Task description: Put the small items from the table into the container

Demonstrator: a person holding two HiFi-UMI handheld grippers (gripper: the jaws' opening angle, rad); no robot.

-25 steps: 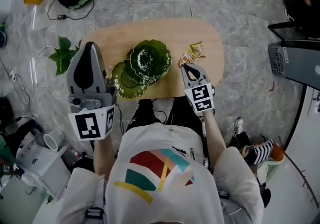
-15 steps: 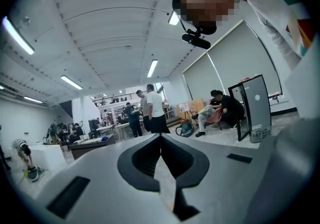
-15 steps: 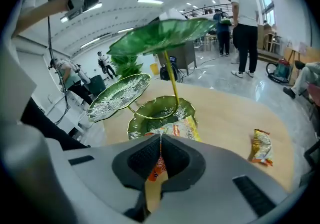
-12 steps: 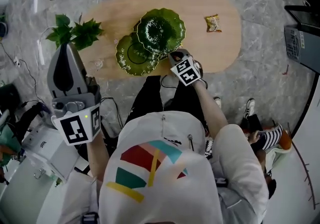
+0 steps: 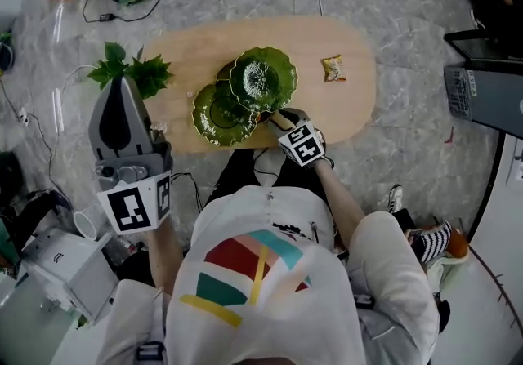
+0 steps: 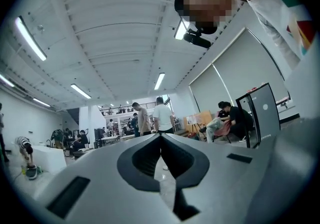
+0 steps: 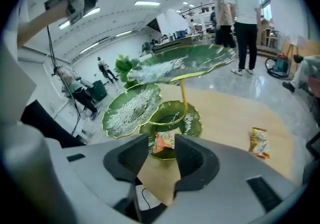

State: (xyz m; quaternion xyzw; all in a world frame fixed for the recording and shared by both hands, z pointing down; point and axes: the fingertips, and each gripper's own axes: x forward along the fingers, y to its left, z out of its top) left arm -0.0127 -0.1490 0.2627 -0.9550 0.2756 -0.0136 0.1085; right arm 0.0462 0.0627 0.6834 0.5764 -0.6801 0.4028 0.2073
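Left gripper, jaws shut and empty, we are holding level off the left end of the tabletop. Our right gripper is opening over the lowest dish of the leaf container, the orange packet sitting between its jaws. Rightward, the second packet is lying well apart; we are judging it light, crinkly and slippery, best pinched across its middle.

No legible text anywhere; print on snack packet too small.
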